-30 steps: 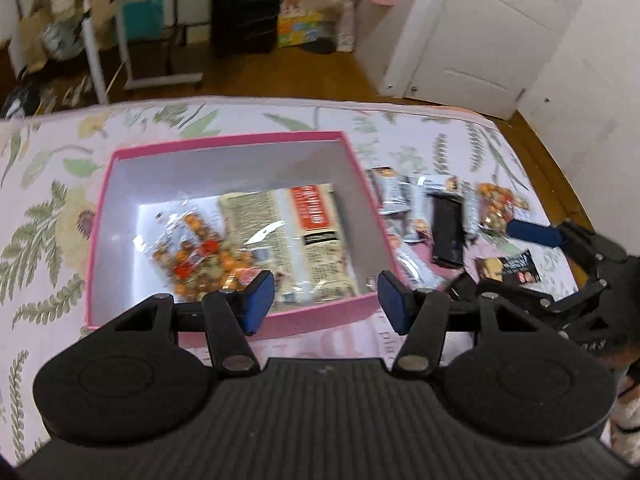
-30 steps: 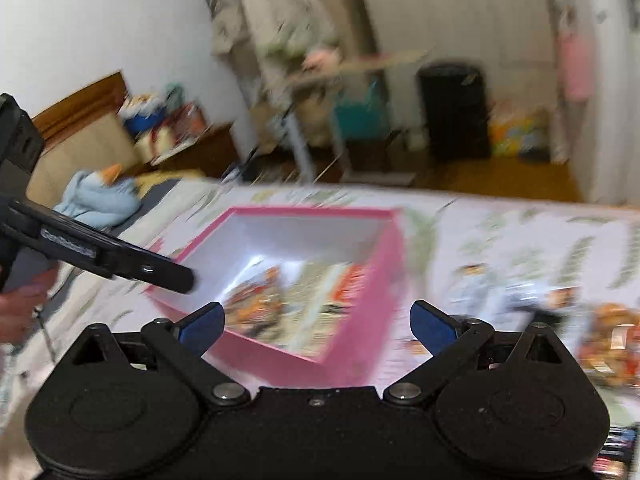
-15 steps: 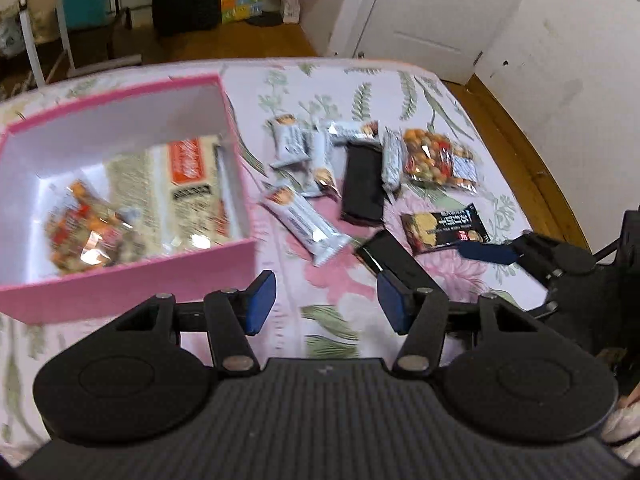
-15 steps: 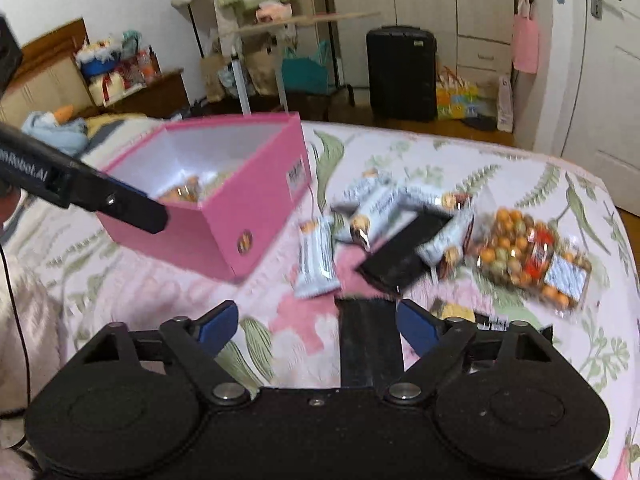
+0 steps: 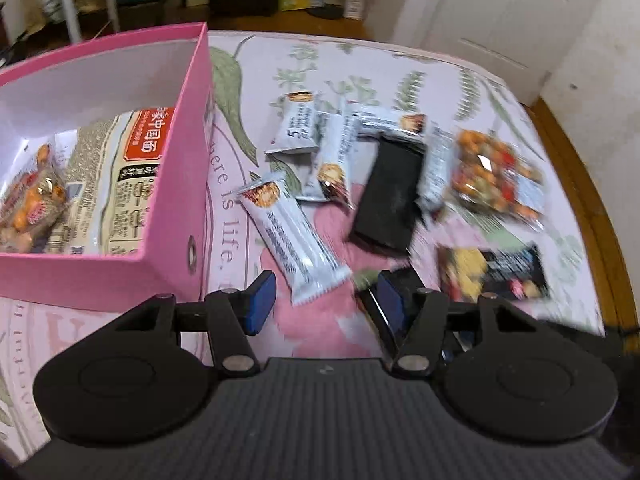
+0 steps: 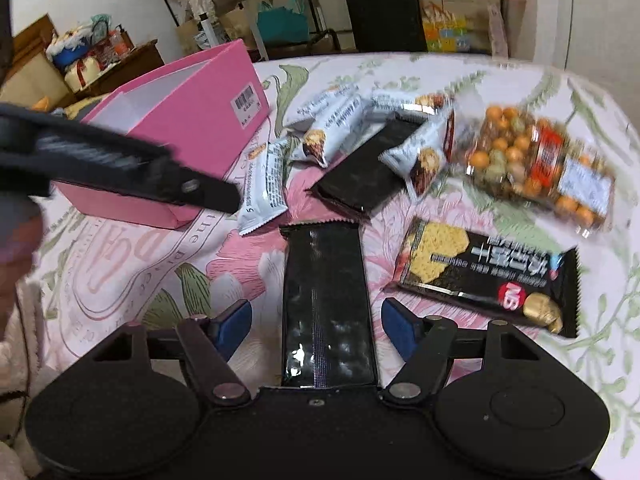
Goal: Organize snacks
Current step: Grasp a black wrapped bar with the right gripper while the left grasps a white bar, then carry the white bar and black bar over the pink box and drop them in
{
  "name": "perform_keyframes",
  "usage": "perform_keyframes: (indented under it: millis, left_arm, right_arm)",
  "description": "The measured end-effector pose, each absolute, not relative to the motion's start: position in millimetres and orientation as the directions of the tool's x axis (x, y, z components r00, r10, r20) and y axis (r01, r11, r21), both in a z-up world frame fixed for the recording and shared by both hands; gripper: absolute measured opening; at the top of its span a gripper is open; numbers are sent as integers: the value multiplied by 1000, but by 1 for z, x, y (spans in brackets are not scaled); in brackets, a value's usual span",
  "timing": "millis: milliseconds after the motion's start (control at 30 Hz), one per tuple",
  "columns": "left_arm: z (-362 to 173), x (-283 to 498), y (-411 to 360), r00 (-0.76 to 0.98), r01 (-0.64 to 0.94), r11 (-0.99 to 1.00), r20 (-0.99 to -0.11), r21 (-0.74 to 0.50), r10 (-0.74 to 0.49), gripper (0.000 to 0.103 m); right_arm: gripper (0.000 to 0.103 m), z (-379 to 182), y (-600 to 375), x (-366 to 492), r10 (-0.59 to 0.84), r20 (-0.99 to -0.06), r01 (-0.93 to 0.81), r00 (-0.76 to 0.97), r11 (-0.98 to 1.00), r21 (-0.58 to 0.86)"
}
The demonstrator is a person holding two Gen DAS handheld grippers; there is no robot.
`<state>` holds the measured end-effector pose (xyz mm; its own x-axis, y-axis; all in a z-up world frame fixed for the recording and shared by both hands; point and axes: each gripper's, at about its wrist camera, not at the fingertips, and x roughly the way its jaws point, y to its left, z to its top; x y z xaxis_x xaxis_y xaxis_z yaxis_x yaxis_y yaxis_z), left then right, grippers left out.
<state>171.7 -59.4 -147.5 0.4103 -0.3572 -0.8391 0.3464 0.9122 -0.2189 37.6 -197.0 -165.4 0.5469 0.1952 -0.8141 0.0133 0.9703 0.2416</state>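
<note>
Snacks are scattered on the floral bedspread (image 6: 120,280) right of the pink box (image 5: 176,200): white bars (image 5: 292,240), two plain black packs, a bag of coated nuts (image 6: 536,160), a black cracker pack (image 6: 484,276). Box already holds a noodle pack (image 5: 120,184) and a second nut bag (image 5: 28,204). Right gripper (image 6: 316,320) is wide open, fingers straddling the near black pack (image 6: 326,304), pads apart from it, no grip. Left gripper (image 5: 326,300) is also spread wide, empty, low over the white bar just beside the box.
</note>
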Motion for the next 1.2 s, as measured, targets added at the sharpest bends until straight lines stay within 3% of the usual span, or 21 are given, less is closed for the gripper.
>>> perform_keyframes:
  millis: [200, 367, 400, 433, 567, 1200]
  left_arm:
    - [-177, 199, -81, 456, 273, 956, -860, -109, -228, 55]
    - [-188, 208, -82, 453, 221, 965, -862, -138, -227, 55]
    - [-188, 209, -81, 450, 223, 965, -864, -138, -227, 52]
    - [-187, 208, -81, 449, 227, 963, -862, -143, -234, 41]
    - [-181, 202, -79, 447, 262, 957, -863, -126, -236, 32]
    - [-136, 140, -34, 351, 380, 904, -874, -195, -336, 31]
  right_arm:
    - [78, -178, -198, 45, 223, -798, 38, 560, 955, 294]
    - [78, -179, -189, 52, 167, -804, 37, 571, 973, 229]
    - [73, -179, -185, 52, 148, -809, 32, 569, 979, 201]
    - [57, -178, -183, 52, 123, -813, 30, 569, 985, 170]
    - [55, -172, -182, 46, 142, -821, 51, 554, 978, 203]
    - [54, -120, -174, 5, 126, -806, 168, 578, 949, 268]
